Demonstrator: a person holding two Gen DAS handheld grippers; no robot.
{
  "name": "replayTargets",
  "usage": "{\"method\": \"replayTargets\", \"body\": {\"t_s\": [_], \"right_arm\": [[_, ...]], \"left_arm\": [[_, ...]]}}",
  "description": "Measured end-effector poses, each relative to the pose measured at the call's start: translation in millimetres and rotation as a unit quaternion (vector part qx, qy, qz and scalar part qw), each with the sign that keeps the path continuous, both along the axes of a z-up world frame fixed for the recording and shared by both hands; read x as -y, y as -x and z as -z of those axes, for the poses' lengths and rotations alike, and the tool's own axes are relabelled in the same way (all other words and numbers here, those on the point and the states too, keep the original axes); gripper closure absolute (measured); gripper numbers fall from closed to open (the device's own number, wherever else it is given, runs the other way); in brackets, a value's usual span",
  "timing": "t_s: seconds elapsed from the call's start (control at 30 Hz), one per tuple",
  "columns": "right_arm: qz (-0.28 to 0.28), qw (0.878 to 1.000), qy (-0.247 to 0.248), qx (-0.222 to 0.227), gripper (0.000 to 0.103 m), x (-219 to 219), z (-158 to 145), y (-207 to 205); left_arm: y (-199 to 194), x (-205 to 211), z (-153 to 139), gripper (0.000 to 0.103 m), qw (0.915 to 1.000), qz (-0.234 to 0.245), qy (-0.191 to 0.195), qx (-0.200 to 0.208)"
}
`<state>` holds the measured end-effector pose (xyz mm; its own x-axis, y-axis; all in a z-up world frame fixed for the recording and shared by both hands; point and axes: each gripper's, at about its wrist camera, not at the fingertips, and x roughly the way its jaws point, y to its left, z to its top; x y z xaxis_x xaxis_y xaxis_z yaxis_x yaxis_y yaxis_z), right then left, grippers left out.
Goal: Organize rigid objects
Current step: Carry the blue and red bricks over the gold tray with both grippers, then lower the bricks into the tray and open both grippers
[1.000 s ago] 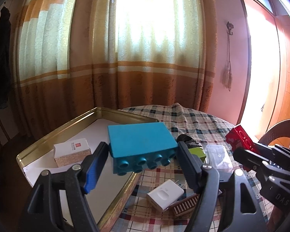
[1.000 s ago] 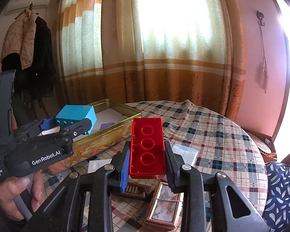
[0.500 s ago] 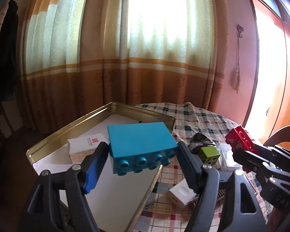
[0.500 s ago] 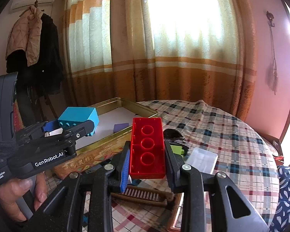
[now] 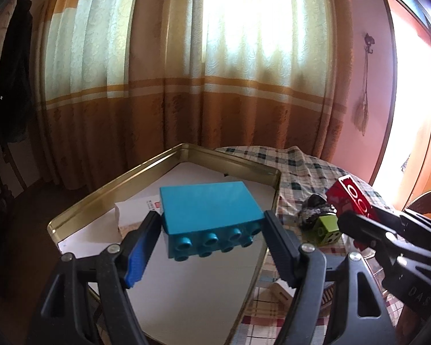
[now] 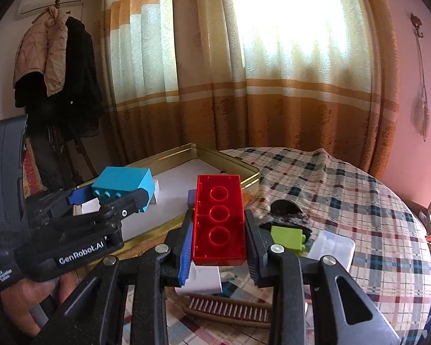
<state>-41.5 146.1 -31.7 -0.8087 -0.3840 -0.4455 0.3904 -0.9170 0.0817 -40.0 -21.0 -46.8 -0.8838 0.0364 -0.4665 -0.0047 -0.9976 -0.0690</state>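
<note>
Teal plastic building brick (image 5: pixel 209 215), wide and flat with round studs facing the camera, is being clamped between the left gripper's (image 5: pixel 212 238) black fingers, its long axis running straight across from one pad to the other. It is hanging above the gold metal tray (image 5: pixel 106 198), over the bare white sheet that is lining the tray floor, so the drop spot appears to be lying directly below and slightly ahead of the fingers. The left hand is the nearer one to the tray.

Beside it, the right gripper (image 6: pixel 218 238) is squeezing a red translucent plastic brick (image 6: pixel 219 215) by its long sides, hollow underside facing the camera and long axis pointing away from the fingers. This brick is hovering over the plaid-clothed worktop (image 6: pixel 359 201), just short of the tray's near wall.

Inside the tray, a white cardboard box with a red label (image 5: pixel 135 212) is sitting behind the teal brick, and a small purple block (image 6: pixel 192 197) is lying near the middle. Out on the cloth, a lime-green cube (image 6: pixel 287 237), a dark fuzzy lump (image 6: pixel 287 215), a clear plastic case (image 6: pixel 333 244), a white box (image 6: pixel 201 281) and a brown comb (image 6: pixel 230 307) are waiting.
</note>
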Motion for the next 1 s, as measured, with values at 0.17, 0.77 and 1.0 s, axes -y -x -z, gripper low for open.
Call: {"method": "replayTargets", "body": {"t_s": [0.17,0.77,1.0], "right_arm": [[-0.012,1.000,-0.003,0.004,0.069,13,-6,12],[-0.054,0.995,-0.068,0.049,0.069,81,1,85],[-0.057,0.993,-0.078,0.064,0.069,89,10,97]], "left_arm": [[5,12,-6,0.030,0.9999,-0.013,0.004,0.006],[33,44,8,0.030,0.9958,-0.043,0.016,0.080],[39,48,14,0.030,0.9940,-0.047,0.016,0.097]]}}
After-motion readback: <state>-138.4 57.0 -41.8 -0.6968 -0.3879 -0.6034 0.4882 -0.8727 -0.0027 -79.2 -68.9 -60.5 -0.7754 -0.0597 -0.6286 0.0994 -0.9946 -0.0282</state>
